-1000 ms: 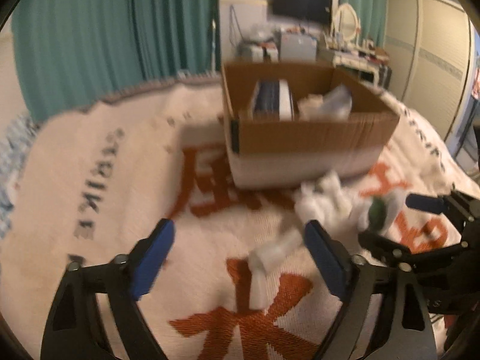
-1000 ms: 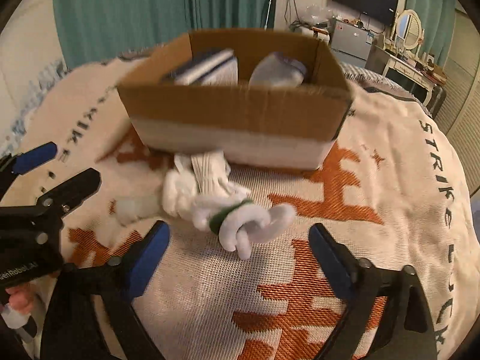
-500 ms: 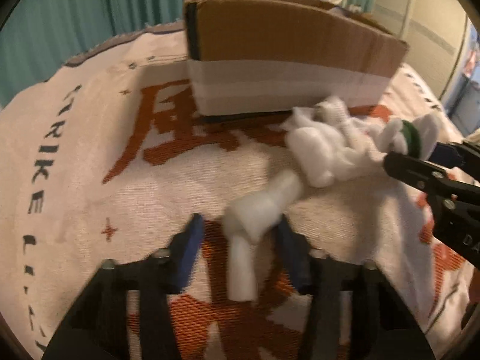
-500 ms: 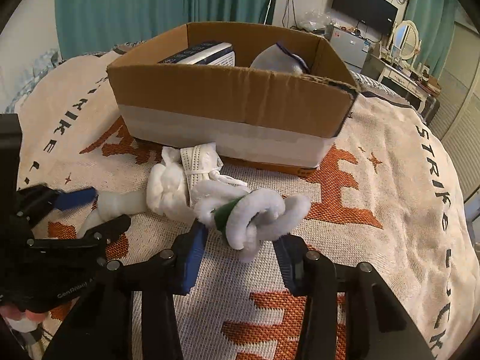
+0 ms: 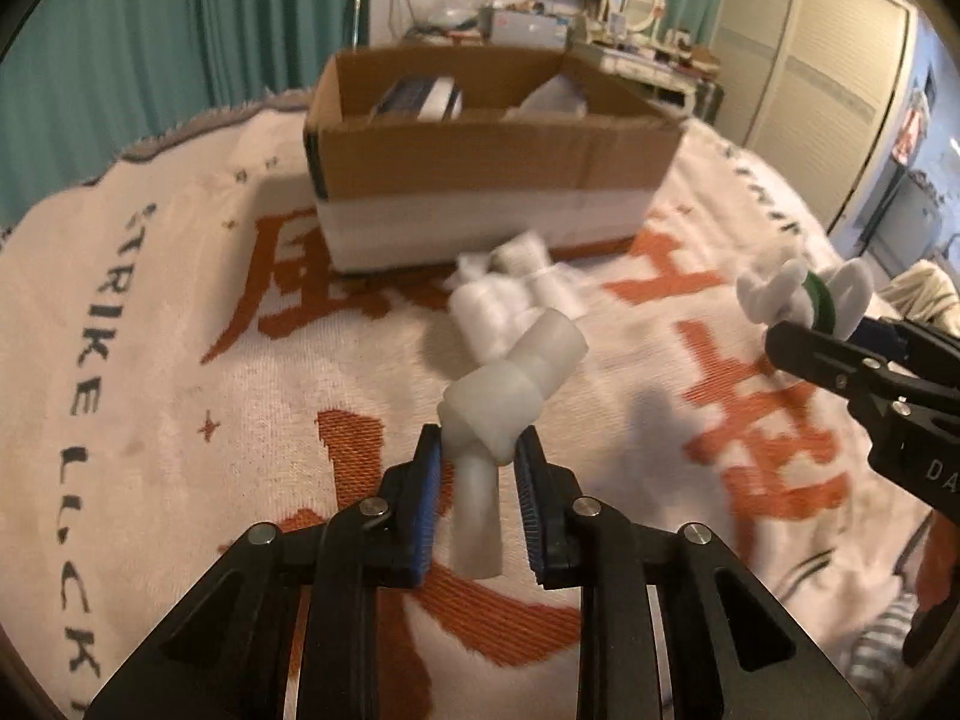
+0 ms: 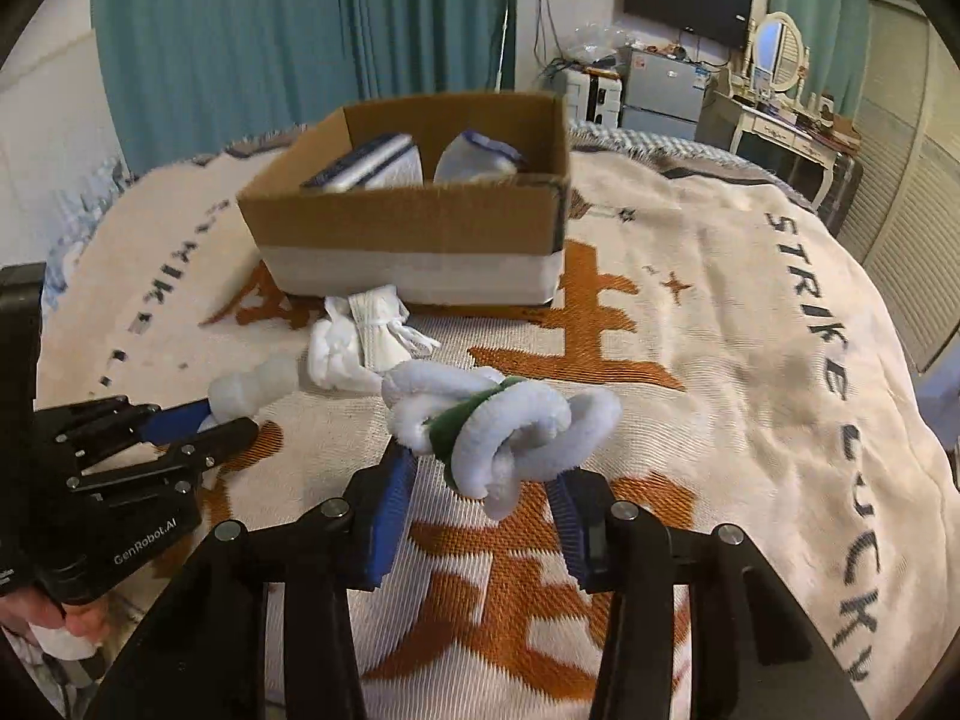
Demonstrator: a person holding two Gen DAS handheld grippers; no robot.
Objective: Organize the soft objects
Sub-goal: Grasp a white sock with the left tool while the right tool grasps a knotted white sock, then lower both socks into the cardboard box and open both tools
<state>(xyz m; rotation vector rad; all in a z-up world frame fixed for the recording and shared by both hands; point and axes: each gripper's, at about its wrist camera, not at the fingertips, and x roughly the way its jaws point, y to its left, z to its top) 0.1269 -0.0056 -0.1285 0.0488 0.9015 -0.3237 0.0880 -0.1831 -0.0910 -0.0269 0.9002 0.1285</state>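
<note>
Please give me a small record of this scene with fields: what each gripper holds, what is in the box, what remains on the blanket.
left gripper: shut on a knotted white sock, lifted off the blanket
right gripper: shut on a knotted white sock with green band
cardboard box: open top, on the blanket, holds a folded dark-and-white item and a white bundle with dark edge
left on blanket: white sock pile in front of the box

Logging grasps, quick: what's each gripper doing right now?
Left gripper: shut on the knotted plain white sock.
Right gripper: shut on the fluffy white sock bundle with a green band.
</note>
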